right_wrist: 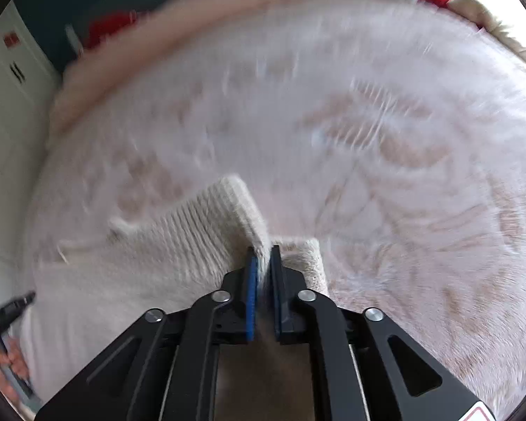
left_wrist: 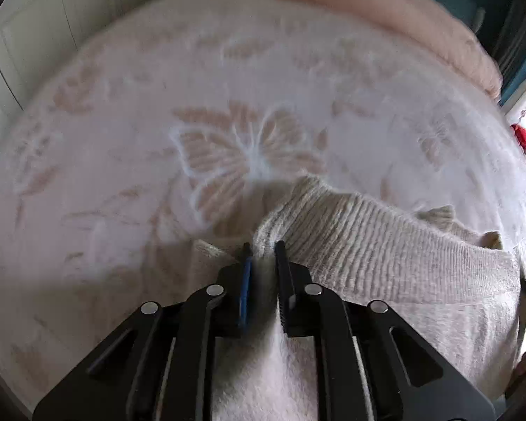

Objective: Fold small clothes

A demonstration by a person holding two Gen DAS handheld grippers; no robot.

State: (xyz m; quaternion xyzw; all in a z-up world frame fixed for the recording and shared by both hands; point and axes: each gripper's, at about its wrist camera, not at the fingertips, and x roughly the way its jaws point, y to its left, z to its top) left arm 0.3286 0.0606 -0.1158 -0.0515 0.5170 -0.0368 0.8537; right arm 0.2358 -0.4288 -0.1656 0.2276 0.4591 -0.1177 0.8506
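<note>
Cream ribbed knit garment [left_wrist: 385, 245] lies on a pale plush blanket [left_wrist: 157, 112] with a butterfly pattern. Left gripper [left_wrist: 263, 249] is closed to a narrow gap, pinching a bunched fold of the ribbed hem; right gripper [right_wrist: 264, 252] likewise nearly closed, clamping the hem's other corner. Hem edge appears raised between the two. Judged step: carrying the hem across for a fold, early in the task. Next move calls for both grippers travelling level, keeping the edge taut, and lowering squarely before releasing. Right view is motion-blurred.
</note>
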